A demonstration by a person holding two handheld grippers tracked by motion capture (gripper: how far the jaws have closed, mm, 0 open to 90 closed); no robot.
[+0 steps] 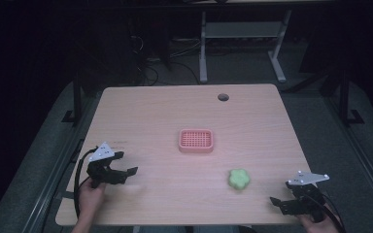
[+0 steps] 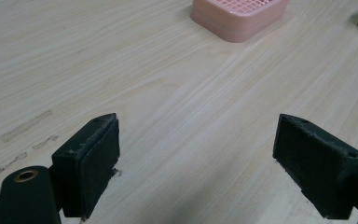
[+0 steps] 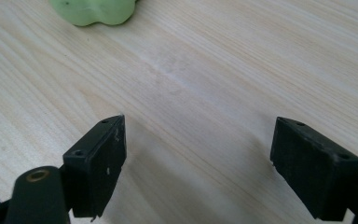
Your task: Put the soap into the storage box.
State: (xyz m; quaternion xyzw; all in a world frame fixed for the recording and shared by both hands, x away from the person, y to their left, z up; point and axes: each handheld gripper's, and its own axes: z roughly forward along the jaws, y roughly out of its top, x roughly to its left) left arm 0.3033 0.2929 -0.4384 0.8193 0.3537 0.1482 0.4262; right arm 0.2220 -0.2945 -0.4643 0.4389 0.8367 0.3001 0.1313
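A pink square tray with a grid top (image 1: 196,141) sits at the middle of the wooden table (image 1: 252,121). A pale green flower-shaped lump (image 1: 239,178) lies to its front right. My left gripper (image 1: 126,167) rests near the table's front left, open and holding nothing. In the left gripper view the left gripper (image 2: 196,158) has its jaws wide apart over bare wood, with the pink tray (image 2: 237,16) ahead. My right gripper (image 1: 277,203) is at the front right corner, open. In the right gripper view the right gripper (image 3: 198,161) faces the green lump (image 3: 95,10).
A round cable hole (image 1: 223,97) is near the table's far edge. Beyond the table stand the legs of a white desk frame (image 1: 203,48) on a dark floor with cables. Faint scuff marks (image 2: 25,126) streak the wood near my left gripper.
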